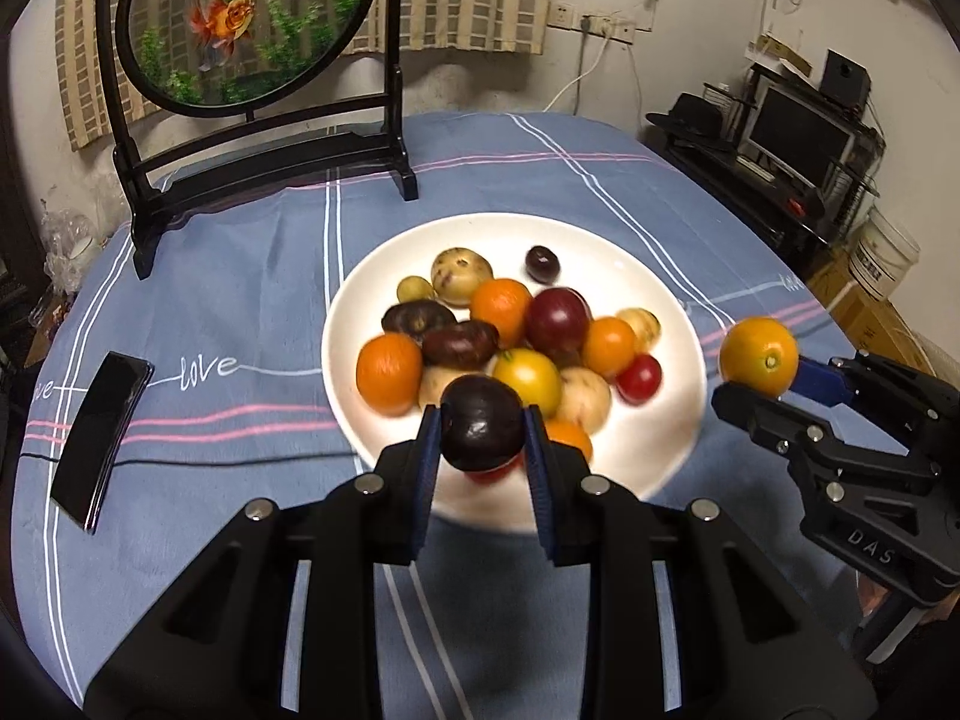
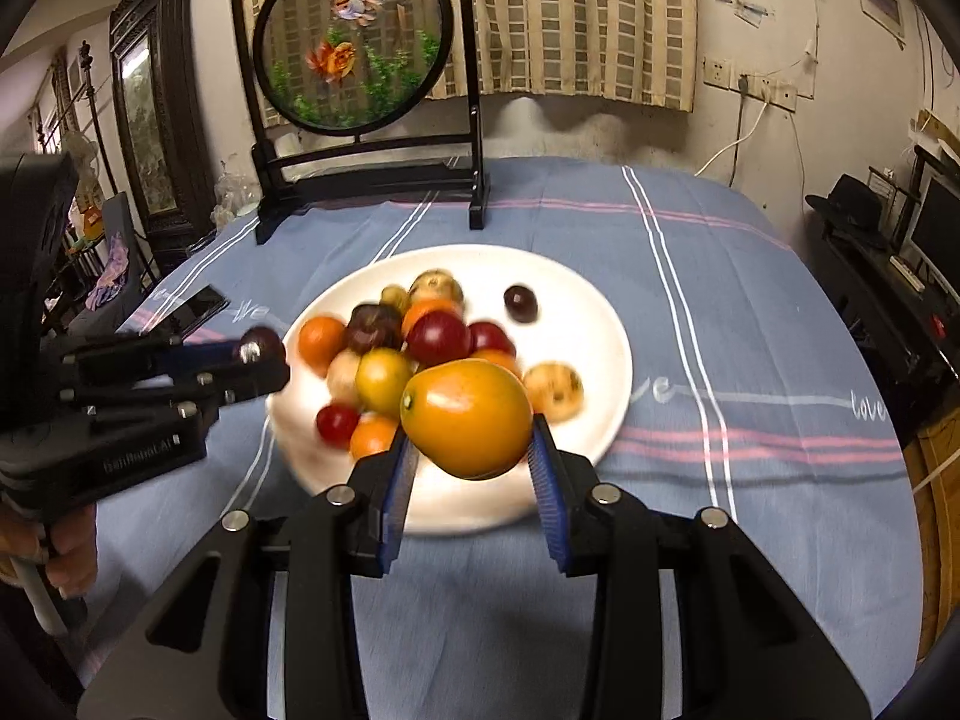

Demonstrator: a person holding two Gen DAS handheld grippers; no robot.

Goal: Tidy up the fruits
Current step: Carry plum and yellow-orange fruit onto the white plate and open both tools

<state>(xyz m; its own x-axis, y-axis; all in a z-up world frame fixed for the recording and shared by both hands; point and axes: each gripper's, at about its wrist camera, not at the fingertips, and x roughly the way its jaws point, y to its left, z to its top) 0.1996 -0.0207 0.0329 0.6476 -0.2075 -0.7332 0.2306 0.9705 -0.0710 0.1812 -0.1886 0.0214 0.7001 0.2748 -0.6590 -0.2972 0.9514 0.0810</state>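
Note:
A white plate [image 1: 600,240] [image 2: 600,312] on the blue cloth holds several small fruits: orange, dark purple, red and pale yellow ones. My left gripper [image 1: 483,435] is shut on a dark purple fruit [image 1: 480,423], raised over the plate's near rim. In the right wrist view the left gripper [image 2: 264,354] and that purple fruit [image 2: 261,345] show to the left of the plate. My right gripper [image 2: 471,450] is shut on an orange-yellow fruit [image 2: 465,417] above the plate's near edge. In the left wrist view the right gripper [image 1: 759,378] holds this fruit [image 1: 759,354] right of the plate.
A black stand with a round goldfish picture [image 1: 240,18] [image 2: 354,42] rises at the table's far side. A black phone [image 1: 99,438] with a cable lies on the cloth at left. Shelves with a monitor [image 1: 798,138] stand beyond the right table edge. A hand [image 2: 72,546] grips the left tool.

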